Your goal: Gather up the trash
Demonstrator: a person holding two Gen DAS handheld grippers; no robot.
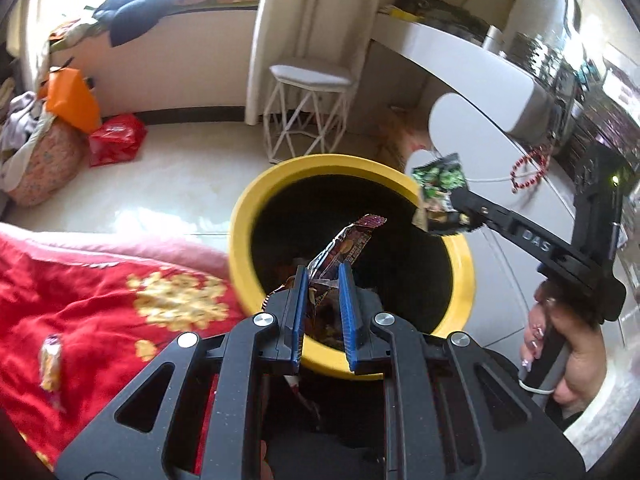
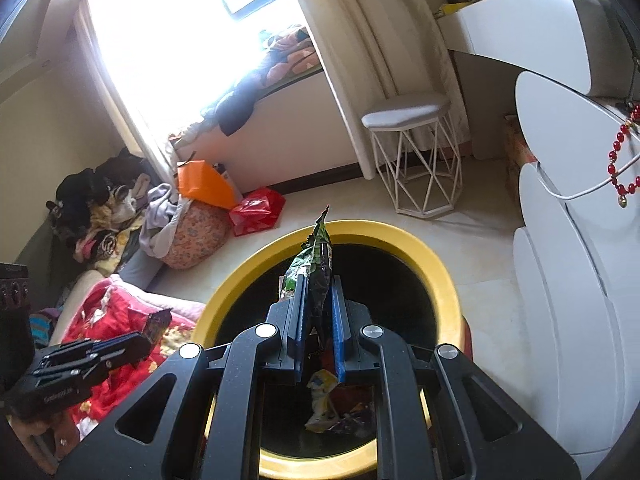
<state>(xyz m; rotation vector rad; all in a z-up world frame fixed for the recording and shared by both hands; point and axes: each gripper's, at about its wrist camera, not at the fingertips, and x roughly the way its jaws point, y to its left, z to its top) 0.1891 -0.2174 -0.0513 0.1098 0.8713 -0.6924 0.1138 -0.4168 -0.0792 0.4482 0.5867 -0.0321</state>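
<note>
Left claw (image 1: 323,276) pinching purple wrapper (image 1: 347,243) over yellow bin (image 1: 240,216).

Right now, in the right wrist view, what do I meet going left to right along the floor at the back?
Clothes pile → orange bag → red bag → white wire stool → white rounded cabinet with red beads on it.

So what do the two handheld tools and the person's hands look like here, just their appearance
Both are matte black plastic. The left tool and right tool each have two straight fingers faced with ribbed blue pads, on angular linkage arms with cut-outs and silver round pivot bolts. White lettering is moulded on the right one's arm. The right hand has decorated nails and a pale cuff.
</note>
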